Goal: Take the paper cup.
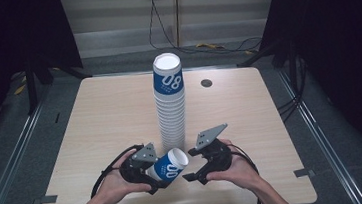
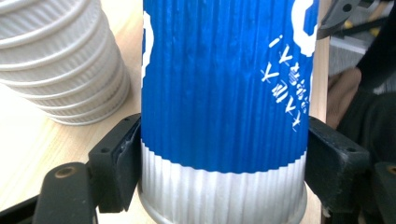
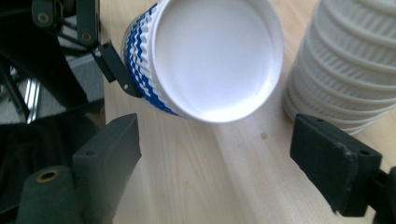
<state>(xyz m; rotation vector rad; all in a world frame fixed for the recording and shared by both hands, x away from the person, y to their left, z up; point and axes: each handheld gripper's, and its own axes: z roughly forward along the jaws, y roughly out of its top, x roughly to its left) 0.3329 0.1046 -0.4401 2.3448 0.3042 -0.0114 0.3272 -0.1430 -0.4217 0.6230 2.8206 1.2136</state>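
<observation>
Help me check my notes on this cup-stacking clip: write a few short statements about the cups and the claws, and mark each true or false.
1. The left claw is shut on the blue cup. True.
2. The blue cup stands upright on the table. False: it is held tilted, its mouth towards the right claw.
3. The right claw grips the cup's rim. False: its jaws stand open with nothing between them.
4. The tall stack of cups stands beyond the two claws. True.
5. The stack's top cup is plain white. False: it has a blue band.

Held cup [image 1: 167, 167]: white "08" on blue band. Stack's top cup [image 1: 168, 78]: same "08".
</observation>
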